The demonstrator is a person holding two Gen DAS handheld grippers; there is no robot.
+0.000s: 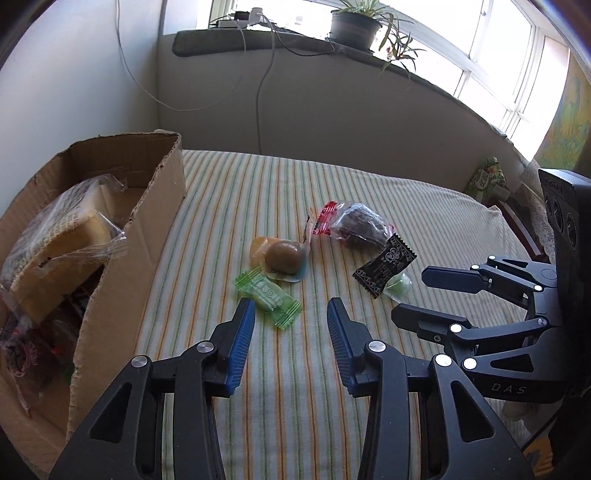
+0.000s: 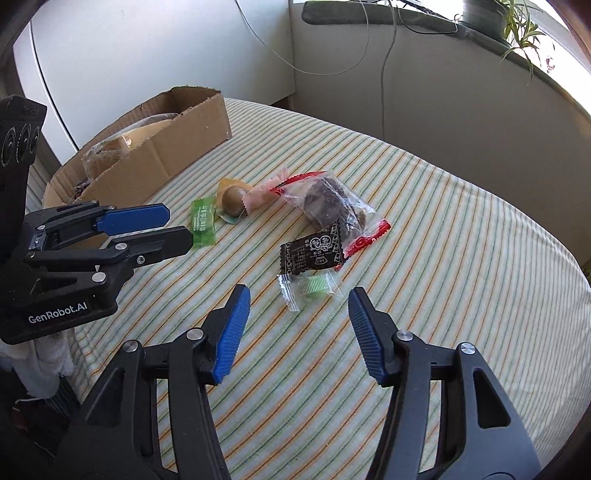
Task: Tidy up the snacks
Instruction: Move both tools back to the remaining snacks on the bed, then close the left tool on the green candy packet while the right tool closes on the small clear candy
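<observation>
Several wrapped snacks lie on a striped cloth (image 1: 295, 387). My left gripper (image 1: 291, 310) is open, with a green candy wrapper (image 1: 267, 297) lying just ahead of its left fingertip, untouched. Behind that are a brown round snack (image 1: 283, 256) in clear wrap, a red-edged bag of dark snack (image 1: 354, 223) and a black packet (image 1: 384, 271). My right gripper (image 2: 299, 295) is open, low over a clear-wrapped green sweet (image 2: 312, 290), which lies between its tips and partly under the black packet (image 2: 314, 253). The left gripper (image 2: 180, 226) shows beside the green candy (image 2: 203, 221).
An open cardboard box (image 1: 122, 236) with bagged snacks inside stands on the left of the cloth. A pink wrapper (image 2: 260, 194) lies by the brown snack (image 2: 233, 201). Walls, hanging cables and a windowsill with a potted plant (image 1: 354, 26) close the far side.
</observation>
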